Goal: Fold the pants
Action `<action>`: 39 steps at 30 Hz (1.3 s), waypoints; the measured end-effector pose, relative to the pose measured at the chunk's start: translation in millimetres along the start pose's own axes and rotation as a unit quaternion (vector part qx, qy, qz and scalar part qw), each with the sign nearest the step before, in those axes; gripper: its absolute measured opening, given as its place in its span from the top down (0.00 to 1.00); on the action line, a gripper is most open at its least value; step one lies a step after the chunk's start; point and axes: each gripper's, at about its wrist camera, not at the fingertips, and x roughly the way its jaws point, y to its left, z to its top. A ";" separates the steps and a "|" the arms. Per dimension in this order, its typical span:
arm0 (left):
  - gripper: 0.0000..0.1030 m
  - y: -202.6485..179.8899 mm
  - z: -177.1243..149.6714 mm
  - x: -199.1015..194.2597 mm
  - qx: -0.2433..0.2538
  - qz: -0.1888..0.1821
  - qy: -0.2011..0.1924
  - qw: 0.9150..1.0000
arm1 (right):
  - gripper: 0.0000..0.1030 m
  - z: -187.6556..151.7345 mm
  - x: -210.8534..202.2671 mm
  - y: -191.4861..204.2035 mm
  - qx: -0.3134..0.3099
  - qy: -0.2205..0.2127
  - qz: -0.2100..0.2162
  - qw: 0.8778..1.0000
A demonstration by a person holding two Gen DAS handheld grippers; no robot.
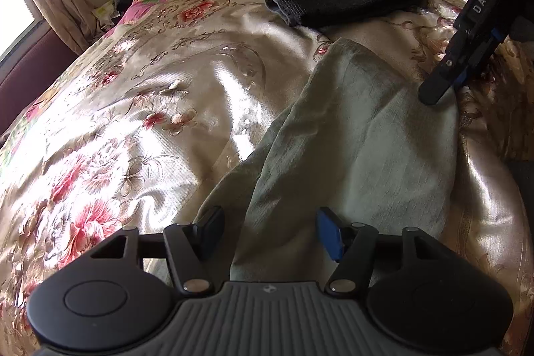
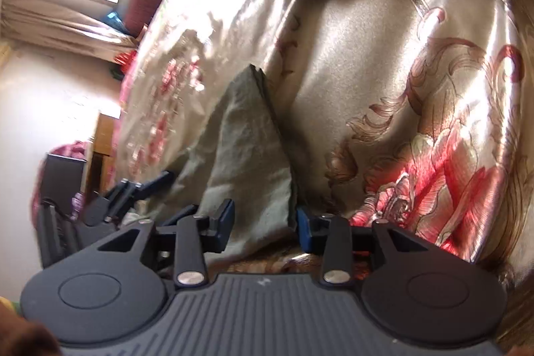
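Left tool [image 1: 267, 231]: spread, pants [image 1: 350, 139] between its fingers, unpinched.
Right tool [image 2: 265, 219]: half-spread astride pants' edge; pinch before lifting.

The only legible lettering is "DAS", in white capitals running along the black body of the right gripper [image 1: 437, 90] where it reaches in at the far right of the left wrist view. A small pale emblem on the ribbed grey housing at the near edge of both views cannot be read.
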 end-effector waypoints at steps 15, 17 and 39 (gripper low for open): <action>0.24 -1.7 -1.2 2.6 0.004 0.006 0.001 1.000 | 0.60 16.1 35.9 -10.5 0.093 0.001 0.125 0.988; 0.22 -1.5 -1.5 2.7 0.006 0.007 0.001 1.000 | 0.61 20.3 42.7 5.0 0.068 -0.003 0.127 0.990; 0.19 -3.1 -3.4 3.8 0.007 0.016 -0.003 1.000 | 0.71 23.7 43.2 -10.2 0.050 0.005 0.084 0.995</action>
